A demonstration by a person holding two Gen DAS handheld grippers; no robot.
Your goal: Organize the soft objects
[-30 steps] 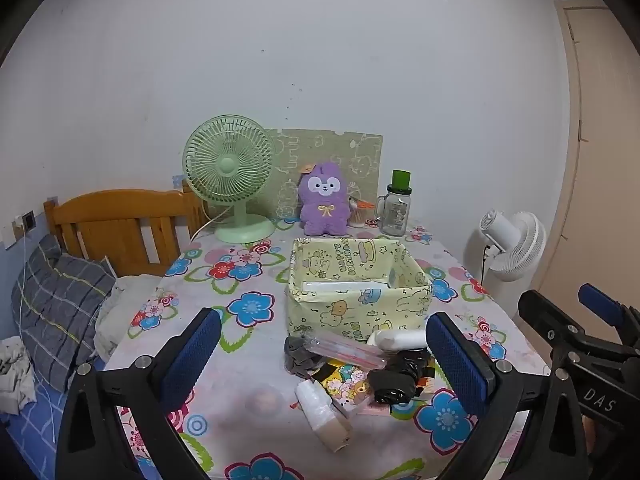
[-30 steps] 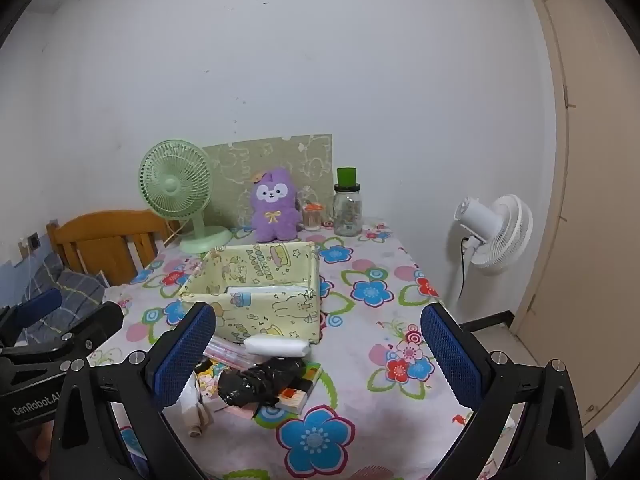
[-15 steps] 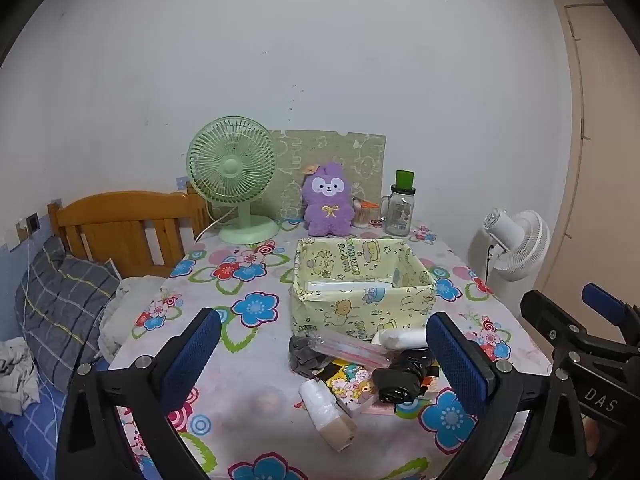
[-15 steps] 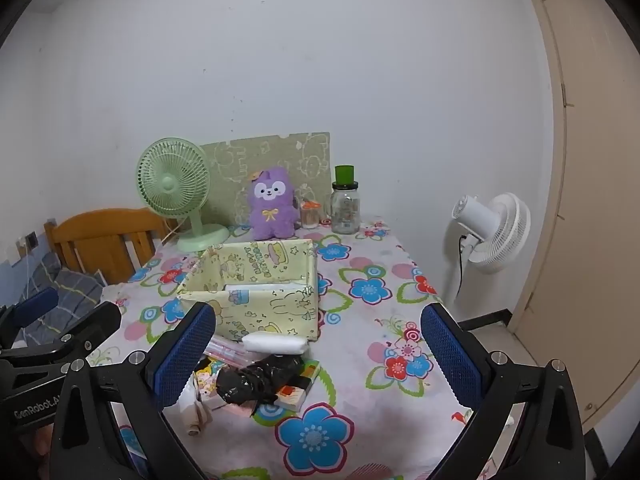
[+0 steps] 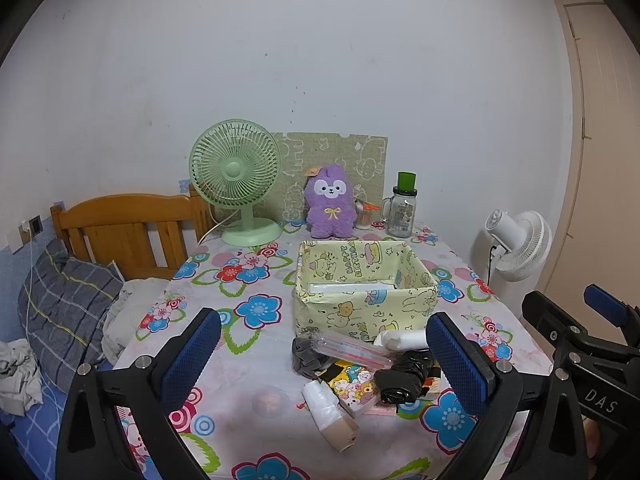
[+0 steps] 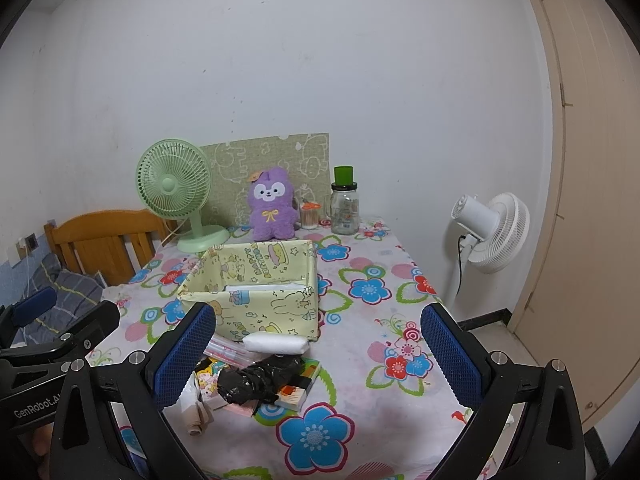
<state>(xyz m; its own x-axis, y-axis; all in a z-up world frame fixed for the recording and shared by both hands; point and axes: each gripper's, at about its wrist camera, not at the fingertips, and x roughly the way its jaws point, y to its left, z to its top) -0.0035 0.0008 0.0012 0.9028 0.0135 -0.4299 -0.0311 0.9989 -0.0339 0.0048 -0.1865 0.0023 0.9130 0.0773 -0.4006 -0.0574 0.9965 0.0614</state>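
A yellow cartoon-print fabric box (image 5: 362, 304) (image 6: 256, 296) stands mid-table, with a white packet inside. In front of it lies a pile: a white roll (image 5: 402, 339) (image 6: 276, 344), a black plastic bundle (image 5: 400, 376) (image 6: 256, 378), a clear pouch (image 5: 348, 350), a grey scrunchie (image 5: 302, 354), a white and beige roll (image 5: 330, 414), and cartoon packets (image 5: 354, 382). A purple plush (image 5: 330, 208) (image 6: 272, 210) sits at the back. My left gripper (image 5: 324, 364) and right gripper (image 6: 316, 356) are open and empty, held above the table's near edge.
A green desk fan (image 5: 236, 180), a patterned board (image 5: 344, 160), a glass jar with green lid (image 5: 402, 212) and a small orange-lidded jar (image 6: 310, 214) stand at the back. A white floor fan (image 6: 492, 232) and door are right. A wooden bed with pillow (image 5: 68, 304) is left.
Both grippers have drawn back and risen slightly, so the table objects look a little farther away. Nothing on the table moved.
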